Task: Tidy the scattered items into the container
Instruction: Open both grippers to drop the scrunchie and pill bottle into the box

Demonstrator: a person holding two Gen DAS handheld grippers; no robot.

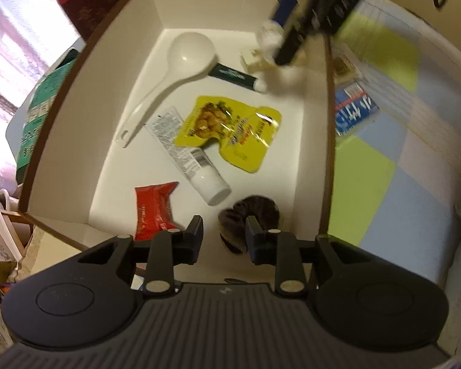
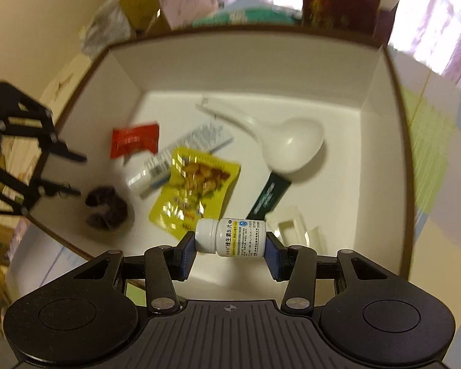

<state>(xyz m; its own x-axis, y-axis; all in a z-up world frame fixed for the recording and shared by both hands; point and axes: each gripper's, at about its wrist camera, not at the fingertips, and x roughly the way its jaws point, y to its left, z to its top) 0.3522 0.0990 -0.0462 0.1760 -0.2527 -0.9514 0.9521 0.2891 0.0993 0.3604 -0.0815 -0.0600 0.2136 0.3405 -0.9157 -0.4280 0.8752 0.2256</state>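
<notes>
Right now the right gripper (image 2: 230,253) clamps a white pill bottle (image 2: 230,237) end to end over the box's (image 2: 384,70) near edge, ready to drop. Beyond, the left gripper (image 1: 223,240) stands released above the dark scrunchie (image 1: 262,212) by the box's near wall; spoon (image 2: 279,141) and pouch (image 2: 193,190) lie further in.

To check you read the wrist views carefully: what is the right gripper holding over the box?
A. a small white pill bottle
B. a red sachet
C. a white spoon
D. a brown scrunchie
A: the right gripper clamps the white pill bottle sideways between its pads, above the box.
</notes>
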